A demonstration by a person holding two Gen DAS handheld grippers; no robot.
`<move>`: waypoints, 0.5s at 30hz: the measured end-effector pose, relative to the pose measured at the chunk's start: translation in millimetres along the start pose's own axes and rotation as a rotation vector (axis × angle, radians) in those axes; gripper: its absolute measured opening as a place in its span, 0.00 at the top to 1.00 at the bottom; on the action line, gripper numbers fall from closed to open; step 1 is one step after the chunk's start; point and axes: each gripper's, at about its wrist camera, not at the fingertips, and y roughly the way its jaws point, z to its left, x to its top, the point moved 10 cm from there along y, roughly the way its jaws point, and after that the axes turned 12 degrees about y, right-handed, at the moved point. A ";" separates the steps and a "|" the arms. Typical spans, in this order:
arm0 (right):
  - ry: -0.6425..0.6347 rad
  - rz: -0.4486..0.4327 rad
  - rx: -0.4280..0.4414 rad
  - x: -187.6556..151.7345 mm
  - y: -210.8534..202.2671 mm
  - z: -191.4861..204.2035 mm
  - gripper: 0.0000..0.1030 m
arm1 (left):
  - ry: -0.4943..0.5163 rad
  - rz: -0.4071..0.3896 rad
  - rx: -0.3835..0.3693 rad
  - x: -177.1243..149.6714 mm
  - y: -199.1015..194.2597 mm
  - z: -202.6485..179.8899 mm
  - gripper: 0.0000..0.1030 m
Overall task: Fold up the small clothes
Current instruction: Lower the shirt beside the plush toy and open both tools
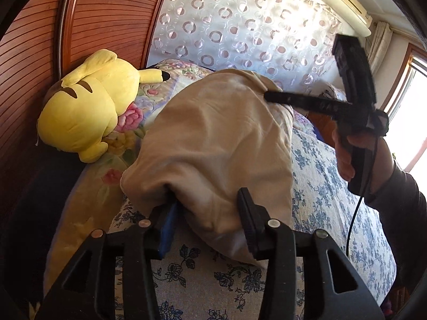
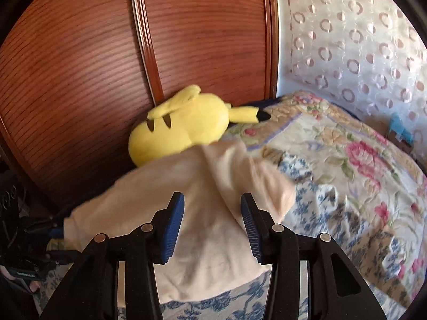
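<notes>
Lying on the bed [image 1: 333,181]: one cream garment [image 1: 213,138], one yellow plush toy [image 1: 88,106] by the wooden headboard [image 2: 80,80]. Left claw [image 1: 208,213] part open, cloth between its jaws, grip unclear. Right claw [image 2: 212,221] part open over the garment, holding nothing. Circle-patterned curtain [image 1: 240,26] behind.

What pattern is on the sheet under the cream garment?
White bed sheet printed with blue flowers, beneath the cream fabric garment; clearest in the left wrist view.
</notes>
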 end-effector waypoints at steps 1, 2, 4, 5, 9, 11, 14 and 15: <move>-0.003 0.011 -0.020 -5.7 8.3 -2.1 0.55 | 0.007 0.000 0.003 0.3 -0.9 -1.1 0.48; 0.002 0.020 -0.039 -10.1 16.9 -6.7 0.55 | 0.010 -0.004 0.005 0.6 -2.2 -1.1 0.44; 0.038 0.035 -0.043 -12.1 31.0 -18.4 0.53 | 0.020 -0.019 0.016 2.8 -8.0 -2.0 0.27; 0.056 0.031 -0.033 -11.8 34.7 -19.9 0.52 | 0.029 -0.024 0.026 3.8 -11.2 -2.4 0.24; 0.063 0.002 -0.038 -7.2 33.2 -14.2 0.52 | 0.083 -0.053 0.086 10.3 -27.2 -4.1 0.19; 0.060 -0.014 -0.051 -10.6 19.8 -12.3 0.52 | 0.104 -0.063 0.107 13.9 -35.0 -7.6 0.19; 0.065 -0.035 -0.064 -19.7 -11.7 -19.5 0.50 | 0.133 -0.083 0.121 18.3 -45.3 -16.4 0.19; 0.065 -0.044 -0.069 -25.1 -25.2 -16.0 0.50 | 0.141 -0.086 0.121 19.0 -47.5 -20.0 0.18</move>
